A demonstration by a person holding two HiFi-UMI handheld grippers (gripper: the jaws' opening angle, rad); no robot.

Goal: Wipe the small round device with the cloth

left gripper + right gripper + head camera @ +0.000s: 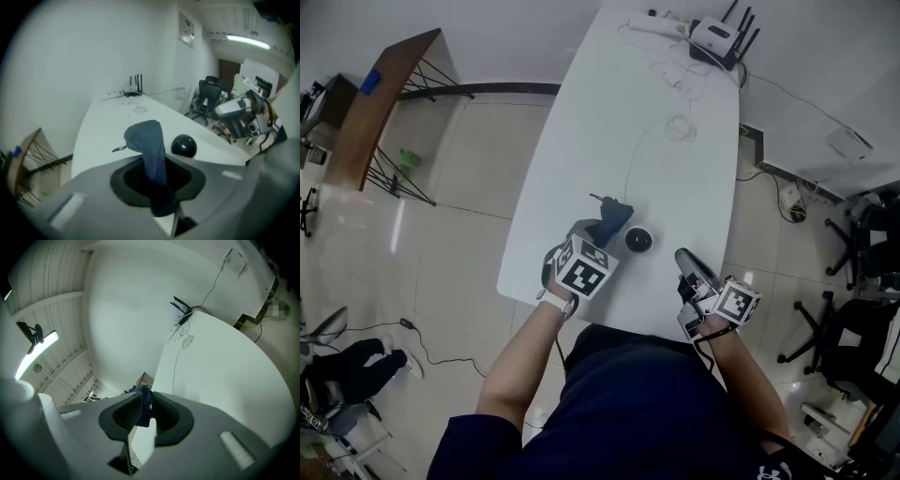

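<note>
L gripper (602,231) fingers clench blue cloth (615,215), just left of round black device (638,241) on surface (619,112); R gripper (682,255) fingers slightly apart, empty.

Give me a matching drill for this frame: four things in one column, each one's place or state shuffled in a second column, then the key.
Things
1. cloth
2. small round device
3. router
4. right gripper

Places or states
A. at the table's far end, antennas up
B. over the near right part of the table, nothing between its jaws
C. dark blue, clamped in the left gripper
D. black, uncovered on the white table, just right of the cloth

Pairs: 1-C, 2-D, 3-A, 4-B
</note>
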